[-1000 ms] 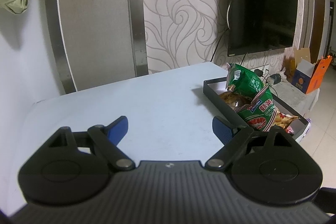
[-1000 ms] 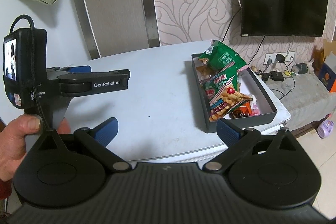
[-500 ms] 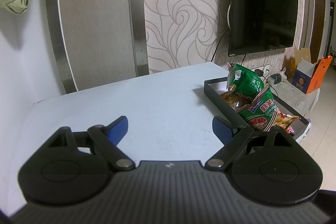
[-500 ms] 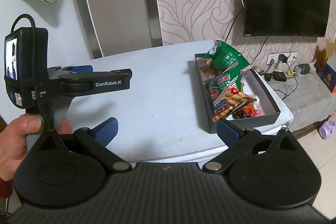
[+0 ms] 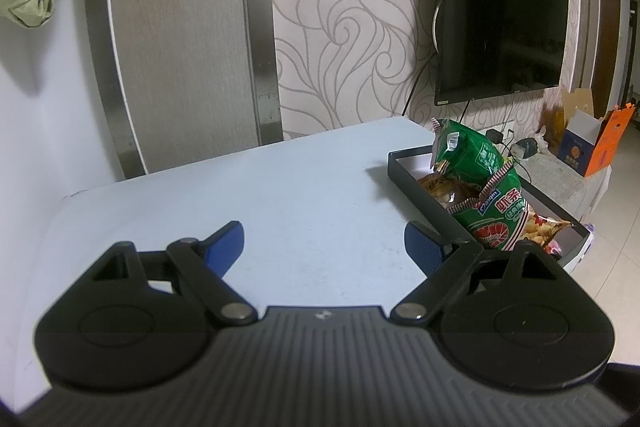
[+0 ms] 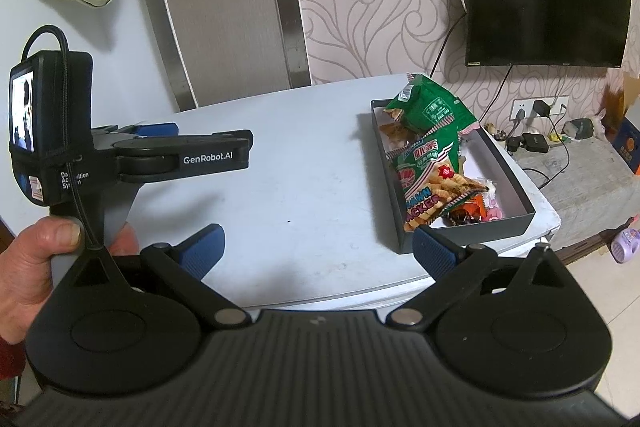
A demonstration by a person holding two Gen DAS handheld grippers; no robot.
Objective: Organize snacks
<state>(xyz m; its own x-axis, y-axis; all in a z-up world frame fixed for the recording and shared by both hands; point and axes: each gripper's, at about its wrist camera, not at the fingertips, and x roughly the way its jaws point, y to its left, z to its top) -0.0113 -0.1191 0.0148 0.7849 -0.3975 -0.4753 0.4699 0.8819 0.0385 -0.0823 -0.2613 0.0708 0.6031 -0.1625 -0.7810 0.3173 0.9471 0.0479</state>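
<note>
Holding both tools back, I judge the sorting all but done: the snack bags (image 6: 430, 155) sit piled in the black box (image 6: 504, 167) at the counter (image 6: 304, 187) edge, ahead-right of my empty, spread right hand-held gripper (image 6: 316, 253). My left hand-held gripper (image 5: 324, 243), likewise spread, hovers well apart from them. Next, I'd check for strays.

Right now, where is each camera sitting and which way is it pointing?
Left wrist: rides the left gripper, low over the table, facing the wall; its open blue fingers show.
Right wrist: rides the right gripper, higher and further back, looking down at the table; shows its open fingers, the left gripper and left hand.
Shared: the black box of snack bags, the TV.
</note>
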